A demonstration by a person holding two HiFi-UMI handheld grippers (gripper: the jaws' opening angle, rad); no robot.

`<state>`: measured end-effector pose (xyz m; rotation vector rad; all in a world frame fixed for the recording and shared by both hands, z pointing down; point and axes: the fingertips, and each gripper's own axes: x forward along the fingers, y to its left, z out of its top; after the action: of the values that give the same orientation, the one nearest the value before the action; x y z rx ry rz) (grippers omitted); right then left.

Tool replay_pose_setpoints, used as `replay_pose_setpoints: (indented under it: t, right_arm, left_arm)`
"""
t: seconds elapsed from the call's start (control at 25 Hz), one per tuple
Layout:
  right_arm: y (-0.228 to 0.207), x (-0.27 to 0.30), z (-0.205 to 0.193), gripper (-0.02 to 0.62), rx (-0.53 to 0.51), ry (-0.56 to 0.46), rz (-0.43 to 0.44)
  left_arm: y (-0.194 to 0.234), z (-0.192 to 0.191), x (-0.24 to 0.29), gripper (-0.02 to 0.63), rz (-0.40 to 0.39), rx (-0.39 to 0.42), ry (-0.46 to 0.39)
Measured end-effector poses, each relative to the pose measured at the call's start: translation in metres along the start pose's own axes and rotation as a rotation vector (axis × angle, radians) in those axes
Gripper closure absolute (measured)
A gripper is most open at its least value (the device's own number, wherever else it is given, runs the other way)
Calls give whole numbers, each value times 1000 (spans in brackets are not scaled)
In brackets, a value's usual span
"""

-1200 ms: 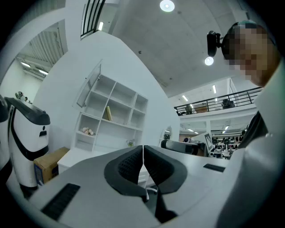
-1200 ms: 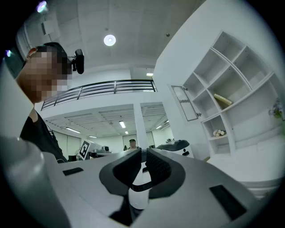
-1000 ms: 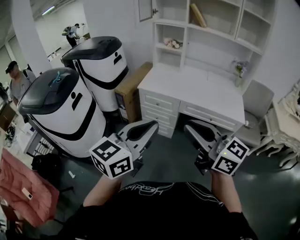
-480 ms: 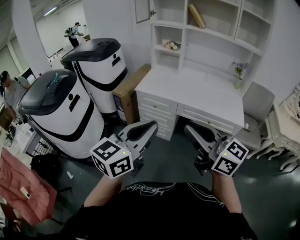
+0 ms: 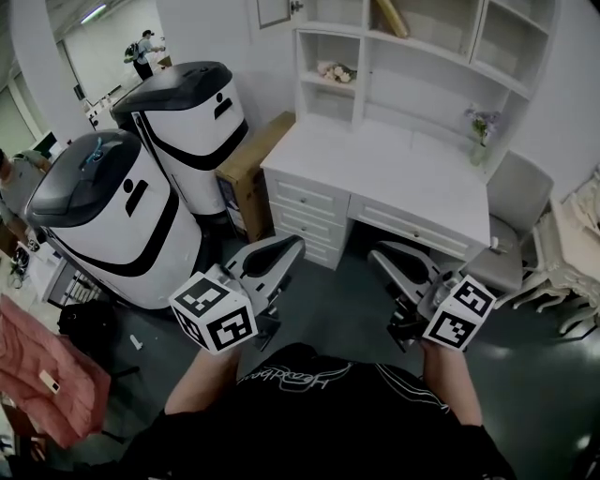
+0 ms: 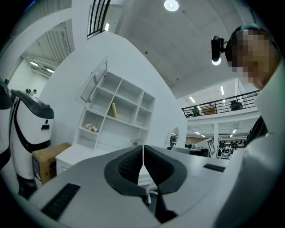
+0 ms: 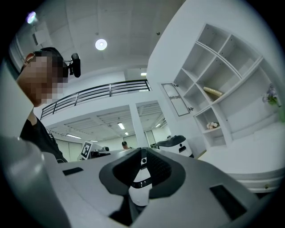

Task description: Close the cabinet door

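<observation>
- The cabinet door (image 5: 273,11) is at the very top of the head view, left of centre. It is well apart from both of my tools, far above them in the frame, with the white counter (image 5: 394,178) in between.
- In the left gripper view the door (image 6: 94,81) is at upper left, above my closed jaws. In the right gripper view it (image 7: 177,99) is right of centre, above the jaws.
- The door stands open, clear of the shelf unit (image 5: 422,66) at that unit's top left corner. Its long axis runs up and down, the top is cut by the frame edge, and a small knob shows on its right edge beside the shelf.
- My left hand-held gripper (image 5: 289,247) has its pads pressed together on nothing (image 6: 143,153).
- My right hand-held gripper (image 5: 380,253) shows a narrow slit between its pads, with nothing in it (image 7: 142,156).
- Both forearms come up from the bottom edge. The tools sit side by side at mid-frame, pointing towards the counter's drawers.
</observation>
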<state>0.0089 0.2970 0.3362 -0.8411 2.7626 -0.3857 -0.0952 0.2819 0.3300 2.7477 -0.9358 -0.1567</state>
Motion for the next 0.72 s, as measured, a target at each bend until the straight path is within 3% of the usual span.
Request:
replay_pose_setpoints:
  t: [0.32, 0.72]
  right_arm:
    - [-54, 37, 8, 532, 9, 10, -9]
    - [-155, 142, 44, 532, -20, 26, -44]
  left_arm:
    - [54, 2, 36, 580, 2, -9, -9]
    - [184, 40, 114, 580, -27, -24, -21]
